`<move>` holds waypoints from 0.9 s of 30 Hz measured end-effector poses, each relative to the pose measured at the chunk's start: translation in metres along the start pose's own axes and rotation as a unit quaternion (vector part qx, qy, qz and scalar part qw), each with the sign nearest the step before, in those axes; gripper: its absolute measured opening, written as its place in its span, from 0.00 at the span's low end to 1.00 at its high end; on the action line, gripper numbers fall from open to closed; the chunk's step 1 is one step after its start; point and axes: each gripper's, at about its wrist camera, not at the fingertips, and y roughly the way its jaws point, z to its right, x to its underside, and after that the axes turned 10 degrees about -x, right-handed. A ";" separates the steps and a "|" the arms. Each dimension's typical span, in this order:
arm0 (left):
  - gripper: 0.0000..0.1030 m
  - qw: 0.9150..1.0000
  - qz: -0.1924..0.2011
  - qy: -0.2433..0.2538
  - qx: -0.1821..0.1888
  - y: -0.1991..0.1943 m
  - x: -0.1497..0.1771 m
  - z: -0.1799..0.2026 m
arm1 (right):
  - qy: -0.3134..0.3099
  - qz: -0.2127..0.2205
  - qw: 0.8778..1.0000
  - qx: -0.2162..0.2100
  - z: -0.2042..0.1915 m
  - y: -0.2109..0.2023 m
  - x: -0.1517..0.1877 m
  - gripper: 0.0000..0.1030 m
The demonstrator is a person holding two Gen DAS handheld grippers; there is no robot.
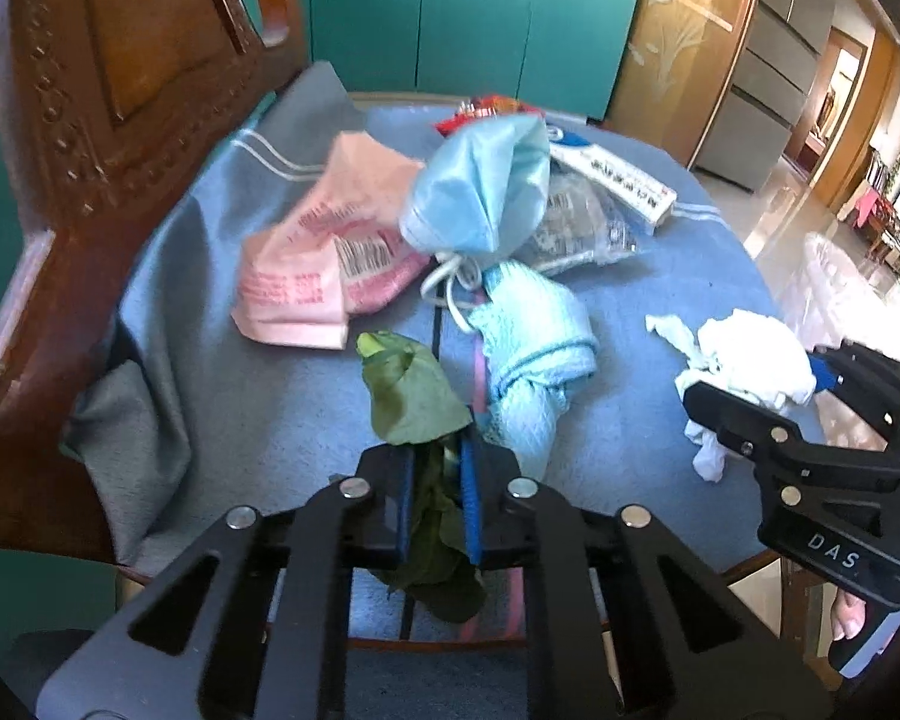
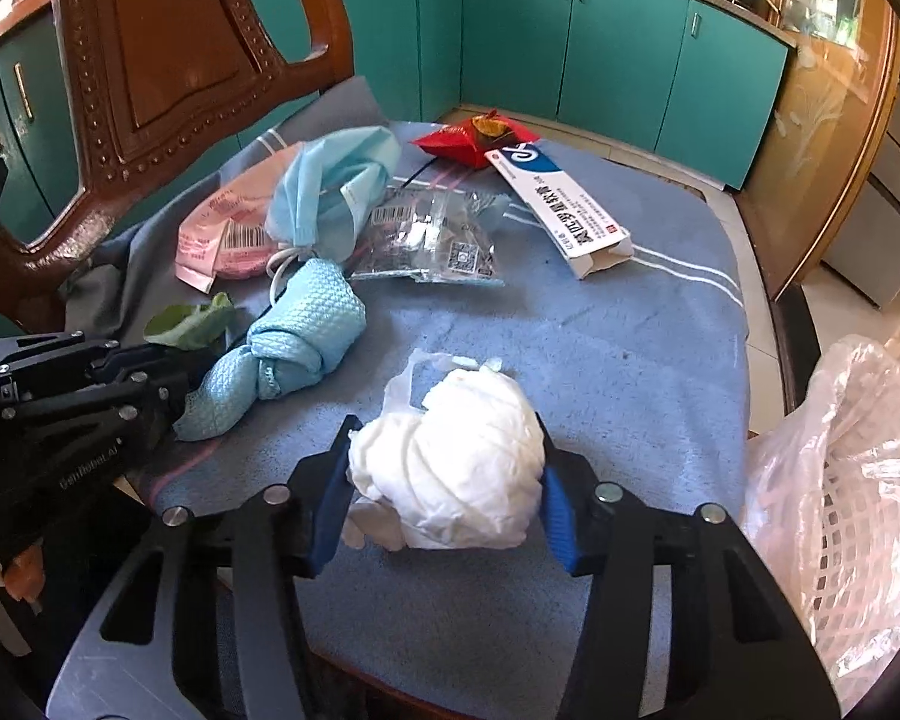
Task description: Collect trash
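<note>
Through the left wrist camera we saw the green leaf [image 1: 417, 402] standing with its long axis running away from the camera, its broad end poking out past the fingertips and its darker tail trailing back under the linkage. Our left gripper [image 1: 438, 468] pointed steeply down at the blue cloth [image 1: 600, 480] on the chair seat, jaws clamped tight on the leaf's middle. Off to the right, our right gripper [image 1: 720, 420] sat against the crumpled white tissue [image 1: 750, 360].

Through the right wrist camera the tissue [image 2: 456, 468] was a rounded wad (no clear long axis) lying on the cloth [image 2: 630, 360]. Our right gripper [image 2: 447, 498] angled down over it, both blue pads [image 2: 333, 504] pressed against its sides, the wad filling the gap between them. A plastic-lined white basket [image 2: 840, 498] stood just beside the seat.
</note>
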 end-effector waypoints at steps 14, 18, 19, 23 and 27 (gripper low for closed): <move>0.14 0.996 0.081 -0.031 -0.035 -0.049 -0.018 -0.014 | 0.034 0.001 0.999 -0.007 0.013 -0.007 0.009 0.52; 0.14 0.994 0.094 -0.038 -0.036 -0.059 -0.021 -0.019 | 0.039 0.003 0.999 -0.007 0.016 -0.009 0.010 0.52; 0.14 0.994 0.096 -0.039 -0.036 -0.061 -0.021 -0.020 | 0.040 0.004 0.999 -0.006 0.016 -0.010 0.010 0.52; 0.14 0.993 0.103 -0.041 -0.034 -0.068 -0.019 -0.022 | 0.043 0.012 0.999 -0.007 0.017 -0.013 0.009 0.52; 0.14 0.993 0.105 -0.038 -0.035 -0.071 -0.019 -0.021 | 0.042 0.026 0.999 -0.004 0.017 -0.022 0.007 0.52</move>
